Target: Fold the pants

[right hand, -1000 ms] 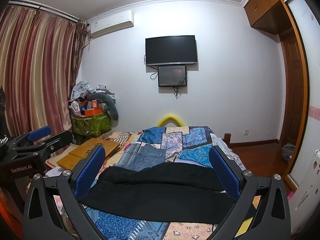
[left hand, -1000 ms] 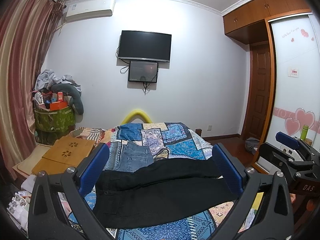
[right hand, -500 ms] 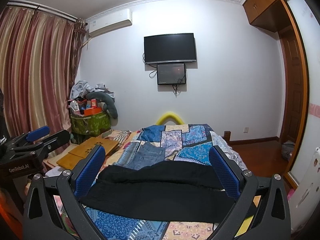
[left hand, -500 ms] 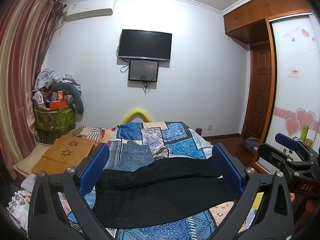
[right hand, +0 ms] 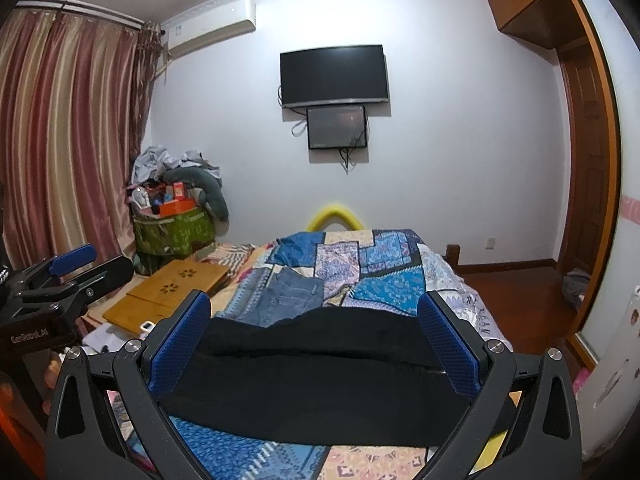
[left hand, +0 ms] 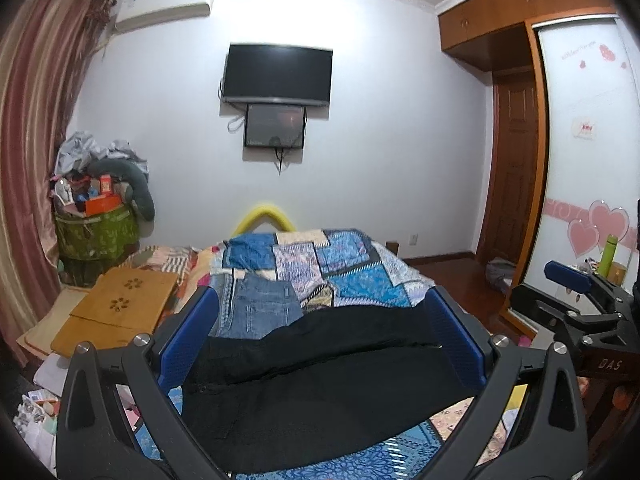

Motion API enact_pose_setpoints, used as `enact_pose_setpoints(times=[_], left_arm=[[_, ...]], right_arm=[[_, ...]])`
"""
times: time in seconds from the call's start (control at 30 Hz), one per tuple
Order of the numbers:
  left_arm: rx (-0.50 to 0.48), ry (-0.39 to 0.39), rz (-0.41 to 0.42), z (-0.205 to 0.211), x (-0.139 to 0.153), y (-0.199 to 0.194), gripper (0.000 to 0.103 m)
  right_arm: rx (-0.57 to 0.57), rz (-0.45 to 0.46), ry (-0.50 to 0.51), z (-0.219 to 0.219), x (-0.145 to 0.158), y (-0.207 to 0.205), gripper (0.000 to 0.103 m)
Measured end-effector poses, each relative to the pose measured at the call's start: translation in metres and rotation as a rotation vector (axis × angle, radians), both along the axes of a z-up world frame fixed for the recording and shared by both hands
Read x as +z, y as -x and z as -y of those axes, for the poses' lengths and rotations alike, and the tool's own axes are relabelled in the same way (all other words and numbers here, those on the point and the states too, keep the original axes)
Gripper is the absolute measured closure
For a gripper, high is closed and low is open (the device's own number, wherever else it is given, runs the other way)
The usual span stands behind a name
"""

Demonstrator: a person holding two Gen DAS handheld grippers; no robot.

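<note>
Black pants [left hand: 320, 376] lie flat across the near end of the bed, legs running sideways, on a patchwork quilt [left hand: 352, 264]. They also show in the right wrist view [right hand: 316, 376]. My left gripper [left hand: 322, 336] is open and empty, held above the pants. My right gripper [right hand: 314, 336] is open and empty too, above the pants. Each gripper shows at the edge of the other's view: the right one [left hand: 580, 300], the left one [right hand: 60, 276]. Folded blue jeans [left hand: 260, 304] lie behind the black pants.
A wooden lap desk [left hand: 120, 304] sits left of the bed. A green bin piled with clutter [left hand: 96, 224] stands by the curtain. A TV [left hand: 278, 74] hangs on the far wall. A wardrobe and door are on the right.
Both grippers have drifted slightly; the view shifts a little. The pants have not moved and both grippers stay open.
</note>
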State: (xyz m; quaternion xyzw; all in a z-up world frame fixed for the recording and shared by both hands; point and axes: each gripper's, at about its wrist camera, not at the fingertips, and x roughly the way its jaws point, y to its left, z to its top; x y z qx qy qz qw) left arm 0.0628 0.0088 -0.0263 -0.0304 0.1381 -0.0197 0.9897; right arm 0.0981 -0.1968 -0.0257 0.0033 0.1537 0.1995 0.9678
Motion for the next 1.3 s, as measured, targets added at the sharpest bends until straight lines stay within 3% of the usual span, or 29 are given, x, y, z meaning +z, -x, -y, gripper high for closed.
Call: enact_pose_setpoints(times=[0.17,0.43,0.83,0.93,1.1,1.13,1.2,1.3], left_arm=[[0.028,0.042,-0.097,-0.023,-0.02,-0.053,0.0],[0.142,0.011,-0.261,-0.085,-0.063,-0.148,0.0],[0.32,-0.015,-0.607,-0.206,-0.168,-0.28,0.0],[0.32,-0.001,-0.669,-0.221,-0.193,-0.3,0.0],[0.284,0.004,-0.77,-0.229,-0.237,-0.331,0.0],[0.289,0.002,-0.789,-0.229,-0.244,-0.336,0.001],[0.271,0.024,-0.842,-0.234,-0.262,-0.348,0.014],[0.259,0.032,-0.883,-0.236,-0.278,-0.36,0.015]], right_arm=[[-0.012,-0.059,0.011,0.0,-0.018,-0.029,0.0],[0.011,-0.195,0.07,-0.003,-0.064,-0.097,0.0],[0.091,-0.383,0.258,-0.01,-0.121,-0.215,0.0],[0.125,-0.445,0.327,-0.018,-0.136,-0.243,0.0],[0.167,-0.501,0.359,-0.027,-0.16,-0.281,0.0],[0.177,-0.508,0.362,-0.028,-0.164,-0.29,0.0],[0.198,-0.513,0.368,-0.032,-0.167,-0.306,0.0],[0.247,-0.516,0.357,-0.042,-0.162,-0.325,0.0]])
